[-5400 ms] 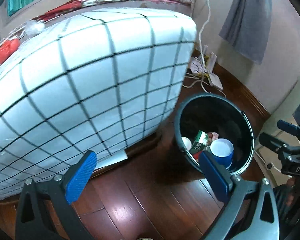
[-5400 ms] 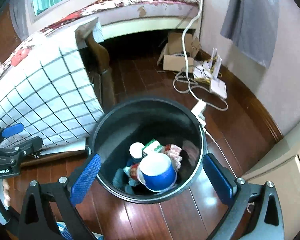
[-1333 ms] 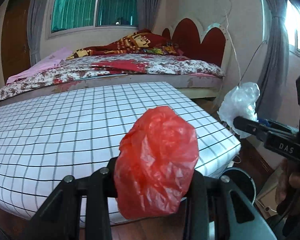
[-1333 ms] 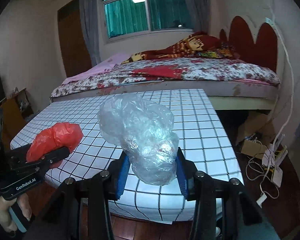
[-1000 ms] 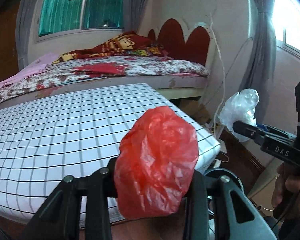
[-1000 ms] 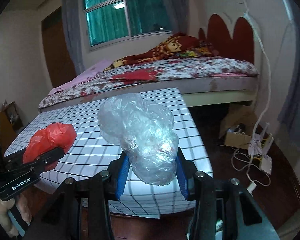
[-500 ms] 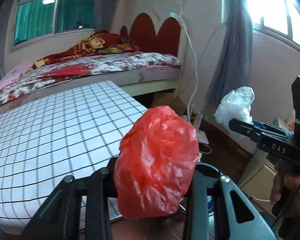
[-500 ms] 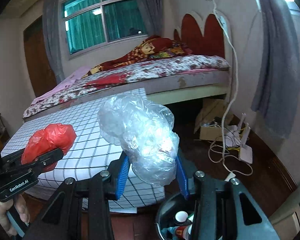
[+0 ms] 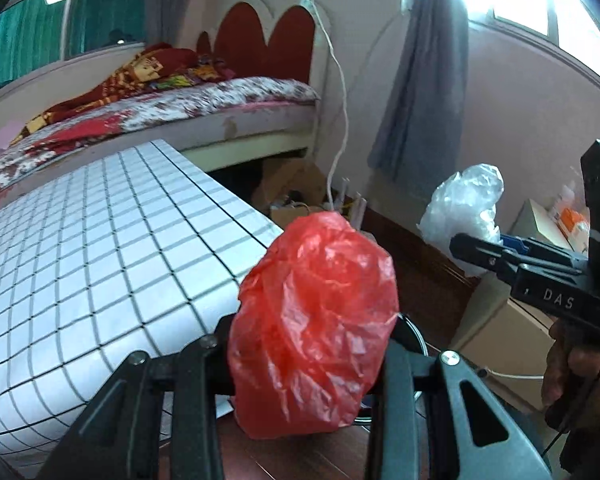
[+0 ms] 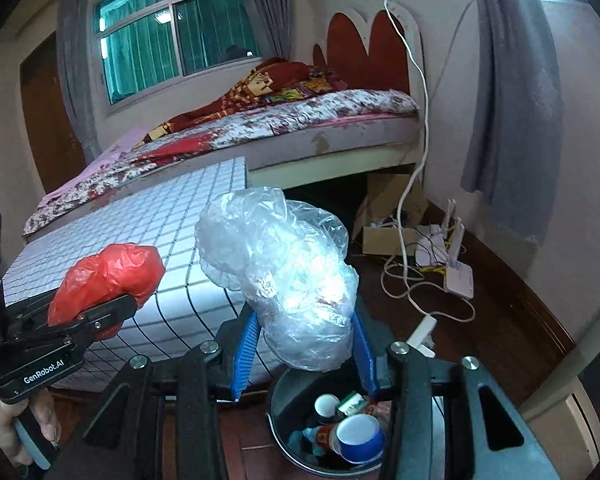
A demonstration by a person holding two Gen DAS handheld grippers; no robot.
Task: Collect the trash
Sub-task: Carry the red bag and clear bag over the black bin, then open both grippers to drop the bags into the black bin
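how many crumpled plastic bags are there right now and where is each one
2. The red plastic bag is clamped in the left gripper; the clear plastic bag is clamped in the right gripper, above the trash bin. More may lie hidden inside the bin.

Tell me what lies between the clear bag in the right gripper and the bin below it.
Nothing: in the right wrist view the clear plastic bag, clamped in the right gripper, hangs over the black bin with only air between.
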